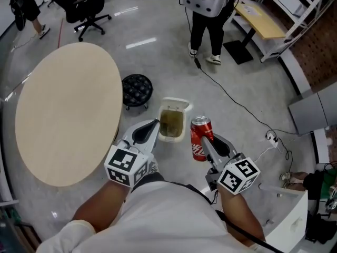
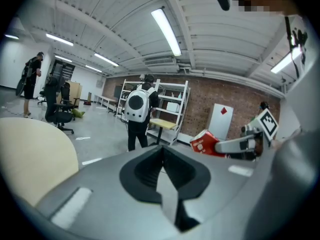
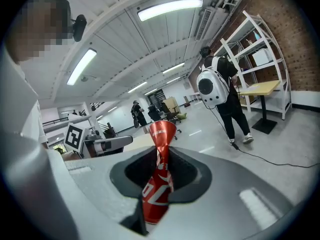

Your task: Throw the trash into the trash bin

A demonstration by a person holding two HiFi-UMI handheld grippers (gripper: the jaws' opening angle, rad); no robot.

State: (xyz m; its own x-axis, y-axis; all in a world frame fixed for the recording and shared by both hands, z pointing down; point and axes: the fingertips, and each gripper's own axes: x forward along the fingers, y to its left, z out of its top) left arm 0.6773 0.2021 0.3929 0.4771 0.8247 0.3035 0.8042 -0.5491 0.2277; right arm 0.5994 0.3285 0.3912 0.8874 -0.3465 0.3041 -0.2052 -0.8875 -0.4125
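A crushed red soda can [image 1: 200, 136] is pinched between the jaws of my right gripper [image 1: 206, 144], held above the floor; in the right gripper view the can [image 3: 159, 184] stands up between the pads, its waist squeezed flat. A small cream trash bin [image 1: 182, 126] with its lid swung up stands on the floor just left of the can, past the tips of both grippers. My left gripper [image 1: 155, 124] hovers at the bin's near left corner, jaws together and empty; its own view shows the left gripper [image 2: 162, 159] shut on nothing, with the can [image 2: 204, 143] off to its right.
A round beige table [image 1: 63, 109] fills the left. A black stool [image 1: 137, 90] stands beside the bin. A person with a white backpack [image 1: 208, 4] stands farther off, with a black cable [image 1: 231, 99] trailing across the floor. An office chair [image 1: 87, 9] and a desk [image 1: 260, 20] stand at the back.
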